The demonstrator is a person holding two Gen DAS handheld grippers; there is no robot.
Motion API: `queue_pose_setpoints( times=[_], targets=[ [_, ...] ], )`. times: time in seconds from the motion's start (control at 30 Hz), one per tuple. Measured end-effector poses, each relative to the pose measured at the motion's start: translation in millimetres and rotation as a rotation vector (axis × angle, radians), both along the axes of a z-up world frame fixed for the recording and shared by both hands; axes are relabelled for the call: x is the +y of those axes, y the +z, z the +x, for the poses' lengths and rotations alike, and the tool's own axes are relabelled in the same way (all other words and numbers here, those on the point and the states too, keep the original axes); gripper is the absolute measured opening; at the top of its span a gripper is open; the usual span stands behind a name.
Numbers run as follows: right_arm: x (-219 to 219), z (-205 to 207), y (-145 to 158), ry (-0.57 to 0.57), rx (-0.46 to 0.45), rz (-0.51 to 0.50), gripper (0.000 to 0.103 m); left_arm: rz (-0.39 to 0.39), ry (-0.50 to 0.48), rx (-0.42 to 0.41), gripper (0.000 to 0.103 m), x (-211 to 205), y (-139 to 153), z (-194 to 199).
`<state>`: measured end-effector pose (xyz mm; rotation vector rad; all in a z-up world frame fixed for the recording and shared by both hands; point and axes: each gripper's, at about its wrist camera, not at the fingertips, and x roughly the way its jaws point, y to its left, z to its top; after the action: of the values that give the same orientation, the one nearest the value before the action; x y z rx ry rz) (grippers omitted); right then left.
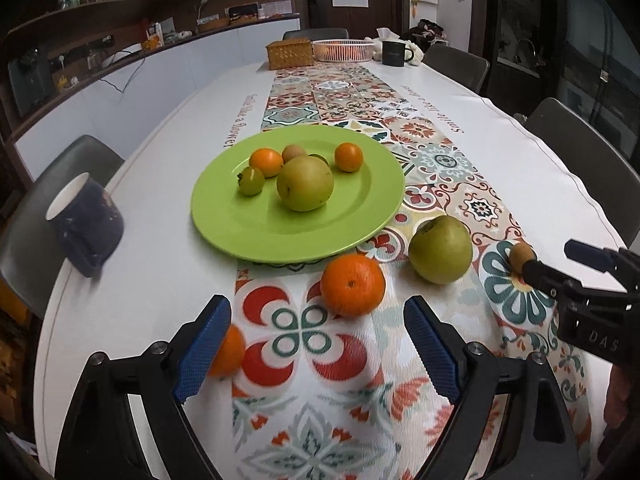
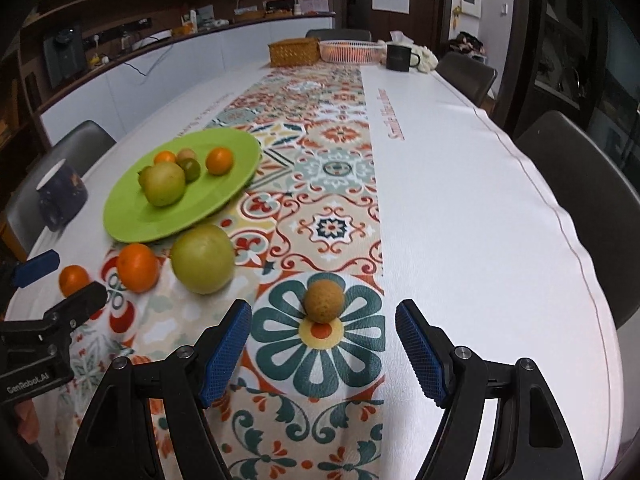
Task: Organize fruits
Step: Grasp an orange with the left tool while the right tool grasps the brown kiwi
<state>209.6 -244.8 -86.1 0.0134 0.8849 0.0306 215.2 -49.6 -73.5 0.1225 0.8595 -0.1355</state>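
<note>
The right gripper [image 2: 323, 346] has its jaws spread wide and released, with nothing between the blue pads [image 2: 226, 354]; a small brown round fruit [image 2: 323, 301] sits just beyond them on a teal flower motif of the patterned runner [image 2: 332, 168]. The left gripper [image 1: 318, 350] likewise has its jaws apart and empty, hovering low over the runner near the counter's [image 1: 500, 152] near end. A small orange [image 1: 230, 350] lies just beside its left pad [image 1: 204, 354], partly hidden by it, and a larger orange [image 1: 352, 285] rests a little farther out between the two pads. To the right of that orange sits a green apple [image 1: 440, 250], just off the plate's near edge. Farther still, the green plate [image 1: 256, 236] holds another green apple [image 1: 305, 184] at its centre, a small green persimmon-like fruit [image 1: 252, 181] to its left, two small oranges [image 1: 349, 157] and a brownish round fruit [image 1: 295, 153] behind it. A dark blue mug [image 1: 86, 224] stands on the left edge of the counter. At the far end are a wicker box [image 1: 289, 53], a white basket [image 1: 342, 49] and a black mug [image 1: 394, 53].
</note>
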Motion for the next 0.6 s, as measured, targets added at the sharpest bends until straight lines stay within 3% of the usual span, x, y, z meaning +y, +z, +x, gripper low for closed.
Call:
queue_pose_setpoints(
  times=[0.23, 0.6],
  targets=[
    [-9.1, 12.5, -14.2, -0.033, 0.041, 0.045, 0.064, -0.026, 0.002, 0.043, 0.081, -6.2, -11.0, 18.3],
    [-8.2, 20.3, -23.7, -0.024, 0.064, 0.058, 0.045, -0.077, 0.005, 0.102, 0.057, -11.7, -24.3, 35.2]
  ],
)
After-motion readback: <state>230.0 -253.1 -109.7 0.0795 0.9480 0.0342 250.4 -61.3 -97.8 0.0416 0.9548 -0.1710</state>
